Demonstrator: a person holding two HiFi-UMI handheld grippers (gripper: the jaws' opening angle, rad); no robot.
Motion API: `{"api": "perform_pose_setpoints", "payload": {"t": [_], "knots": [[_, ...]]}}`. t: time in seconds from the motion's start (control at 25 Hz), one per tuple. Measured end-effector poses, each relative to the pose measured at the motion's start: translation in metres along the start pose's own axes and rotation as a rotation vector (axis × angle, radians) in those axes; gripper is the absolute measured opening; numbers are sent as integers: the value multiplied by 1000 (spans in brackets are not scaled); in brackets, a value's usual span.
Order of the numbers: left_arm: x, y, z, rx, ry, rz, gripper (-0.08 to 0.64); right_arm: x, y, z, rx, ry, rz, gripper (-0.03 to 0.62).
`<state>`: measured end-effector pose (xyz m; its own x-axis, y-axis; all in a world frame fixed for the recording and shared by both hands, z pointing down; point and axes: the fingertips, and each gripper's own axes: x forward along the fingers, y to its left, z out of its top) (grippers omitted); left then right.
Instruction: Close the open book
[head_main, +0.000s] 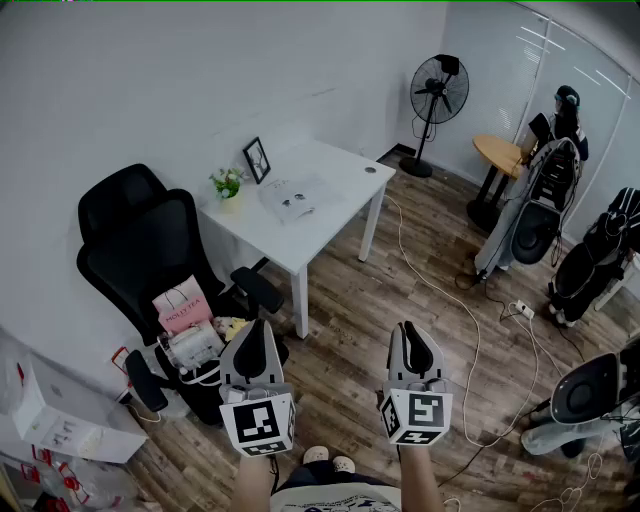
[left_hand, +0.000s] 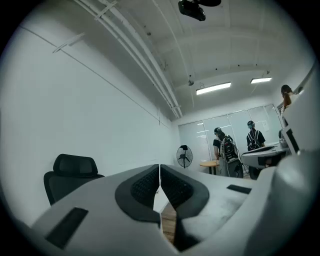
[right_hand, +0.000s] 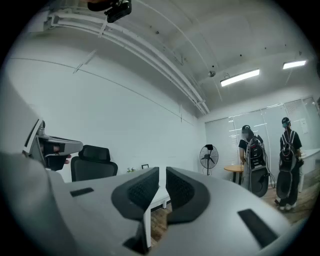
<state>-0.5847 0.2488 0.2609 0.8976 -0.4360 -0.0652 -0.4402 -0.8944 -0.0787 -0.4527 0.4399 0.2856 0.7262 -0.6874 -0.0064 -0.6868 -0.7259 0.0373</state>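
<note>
On the white rectangular worktop, near its middle, lies the open book — pale pages spread flat. Well short of the worktop, the left hand-held gripper is clenched empty — the right hand-held gripper released, ribbed pads a slit apart.

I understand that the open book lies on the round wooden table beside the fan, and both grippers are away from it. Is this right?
No. The head view shows the open book on the white table, near the plant, not on the round wooden table. The left gripper and right gripper are indeed away from it.
</note>
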Motion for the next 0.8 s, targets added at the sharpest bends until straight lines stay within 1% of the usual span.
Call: {"api": "perform_pose_setpoints", "payload": {"t": [0.44, 0.6, 0.8], "knots": [[18, -3, -3, -2, 7, -2, 25, 16, -9, -5, 4, 10, -2, 46], [32, 1, -8, -5, 13, -2, 25, 32, -9, -9, 17, 10, 13, 46], [55, 11, -17, -4, 13, 4, 25, 58, -12, -19, 8, 16, 22, 46]]}}
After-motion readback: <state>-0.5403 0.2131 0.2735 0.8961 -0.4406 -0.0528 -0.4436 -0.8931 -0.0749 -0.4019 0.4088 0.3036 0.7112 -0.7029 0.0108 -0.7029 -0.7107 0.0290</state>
